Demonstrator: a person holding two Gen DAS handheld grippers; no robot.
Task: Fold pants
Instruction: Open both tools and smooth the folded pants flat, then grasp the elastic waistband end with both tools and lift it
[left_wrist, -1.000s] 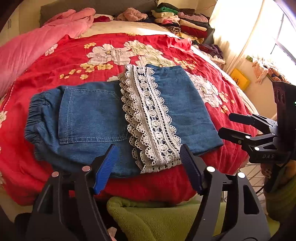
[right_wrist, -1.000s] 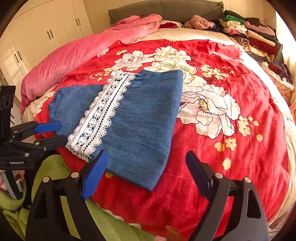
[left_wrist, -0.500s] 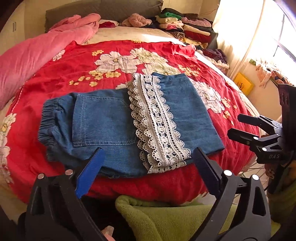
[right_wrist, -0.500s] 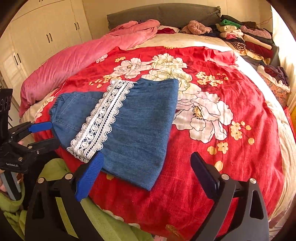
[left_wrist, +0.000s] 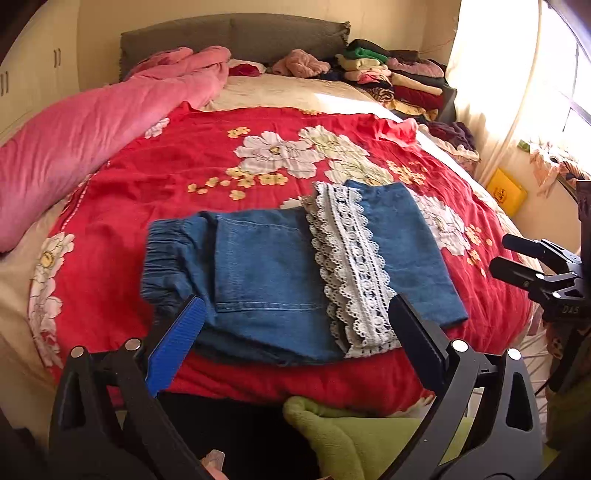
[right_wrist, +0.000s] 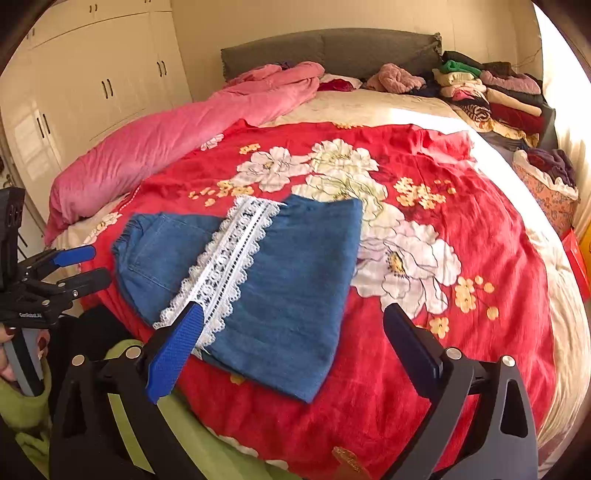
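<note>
- Pants (left_wrist: 273, 280) (right_wrist: 258, 280): blue denim, folded into a flat block, lying on the bed near its front edge, closer to the front-left corner than the right. Elastic waistband points at the left edge; a leg panel is folded back over the top.
- Bed (left_wrist: 155, 192) (right_wrist: 461, 206): red bedspread with big white flowers carries the pants.
- Pink duvet (left_wrist: 92, 133) (right_wrist: 177, 136): bunched along the left edge, running up to the grey headboard (left_wrist: 236, 37).
- Clothes stack (left_wrist: 402, 81) (right_wrist: 491, 96): folded garments piled at the back-right corner, well apart from the pants.
- Green fleece (left_wrist: 354, 435): person's garment, below the front edge.
- Lace trim (left_wrist: 351, 266) (right_wrist: 229, 266): white band running front to back across the denim, its front end close to the front edge.
- Left hand-held gripper (left_wrist: 295, 343) (right_wrist: 77, 267): fingers spread wide, nothing between them, off the fabric; hangs over the front edge in line with the pocket area.
- Right hand-held gripper (right_wrist: 291, 339) (left_wrist: 517, 254): fingers spread wide too, nothing gripped; hangs over the front edge at the right side of the folded block, blue pad (right_wrist: 177, 347) in line with the lace end.
</note>
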